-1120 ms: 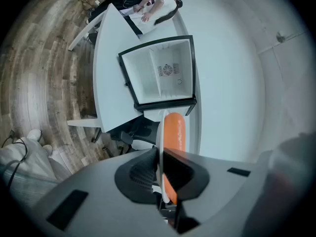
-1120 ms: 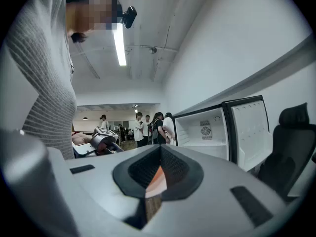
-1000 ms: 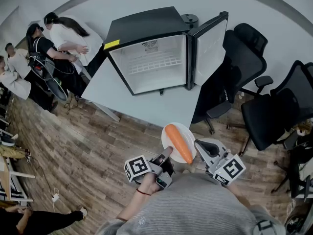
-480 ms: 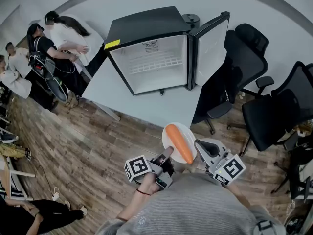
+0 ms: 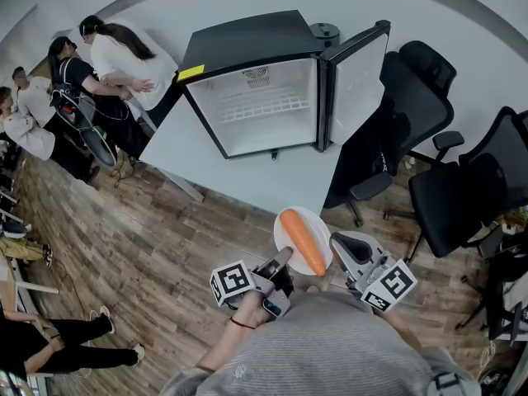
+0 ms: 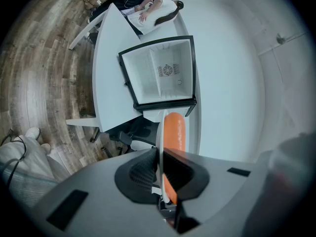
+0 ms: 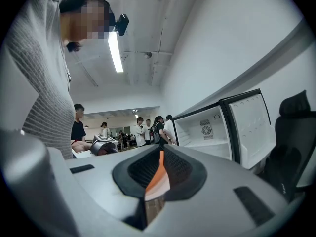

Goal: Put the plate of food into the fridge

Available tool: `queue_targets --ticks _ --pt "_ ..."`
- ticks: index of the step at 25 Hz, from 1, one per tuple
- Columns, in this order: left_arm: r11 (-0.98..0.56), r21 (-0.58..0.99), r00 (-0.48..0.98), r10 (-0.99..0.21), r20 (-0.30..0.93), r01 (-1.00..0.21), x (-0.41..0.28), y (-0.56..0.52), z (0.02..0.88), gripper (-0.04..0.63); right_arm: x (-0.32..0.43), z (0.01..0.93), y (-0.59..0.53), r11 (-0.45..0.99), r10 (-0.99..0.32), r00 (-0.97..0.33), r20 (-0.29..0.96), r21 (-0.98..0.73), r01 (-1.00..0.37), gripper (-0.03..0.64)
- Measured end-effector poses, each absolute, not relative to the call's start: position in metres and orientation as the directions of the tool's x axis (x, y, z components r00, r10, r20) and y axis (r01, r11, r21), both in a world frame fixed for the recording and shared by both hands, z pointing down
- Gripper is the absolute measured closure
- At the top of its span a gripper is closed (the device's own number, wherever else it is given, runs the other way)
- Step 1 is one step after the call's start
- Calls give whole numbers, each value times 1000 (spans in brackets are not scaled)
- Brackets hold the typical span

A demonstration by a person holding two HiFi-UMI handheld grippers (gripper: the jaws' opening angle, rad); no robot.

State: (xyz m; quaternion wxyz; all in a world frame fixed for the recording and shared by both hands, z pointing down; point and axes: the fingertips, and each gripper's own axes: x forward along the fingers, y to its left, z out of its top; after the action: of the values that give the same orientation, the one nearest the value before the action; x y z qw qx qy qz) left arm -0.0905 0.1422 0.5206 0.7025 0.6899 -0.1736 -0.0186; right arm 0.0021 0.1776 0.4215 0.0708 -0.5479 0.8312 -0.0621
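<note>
A white plate (image 5: 290, 221) carrying a long orange carrot (image 5: 302, 242) is held in the air in front of the person, below the white table (image 5: 247, 176). My left gripper (image 5: 283, 257) is shut on the plate's near-left rim and my right gripper (image 5: 334, 243) is shut on its right rim. In the left gripper view the plate's rim (image 6: 159, 132) runs edge-on between the jaws of the left gripper (image 6: 159, 154), the carrot (image 6: 174, 130) beside it. In the right gripper view the plate (image 7: 160, 186) sits between the jaws. The small black fridge (image 5: 247, 52) stands open on the table.
The fridge's door (image 5: 356, 77) hangs open to the right, and a wire shelf (image 5: 264, 107) shows inside. Two black office chairs (image 5: 408, 97) (image 5: 466, 184) stand right of the table. Several people (image 5: 99, 64) stand at the far left on the wooden floor (image 5: 140, 254).
The grippers, plate and carrot have kept still. People at the left edge have shifted a little.
</note>
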Motion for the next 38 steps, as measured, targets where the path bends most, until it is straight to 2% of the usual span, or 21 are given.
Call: queue_targets --ticks 18,30,38 --pt "58 975 911 -346 223 -216 -83 103 522 563 30 434 170 380 -924 -382 -31 -190 -905 601" --pt "69 988 918 -365 155 -139 -51 8 515 563 54 433 73 391 -919 -395 -2 -150 -908 601" --pt "73 983 899 -397 184 -169 -48 -60 524 563 56 430 0 431 -900 -436 3 -145 -891 601"
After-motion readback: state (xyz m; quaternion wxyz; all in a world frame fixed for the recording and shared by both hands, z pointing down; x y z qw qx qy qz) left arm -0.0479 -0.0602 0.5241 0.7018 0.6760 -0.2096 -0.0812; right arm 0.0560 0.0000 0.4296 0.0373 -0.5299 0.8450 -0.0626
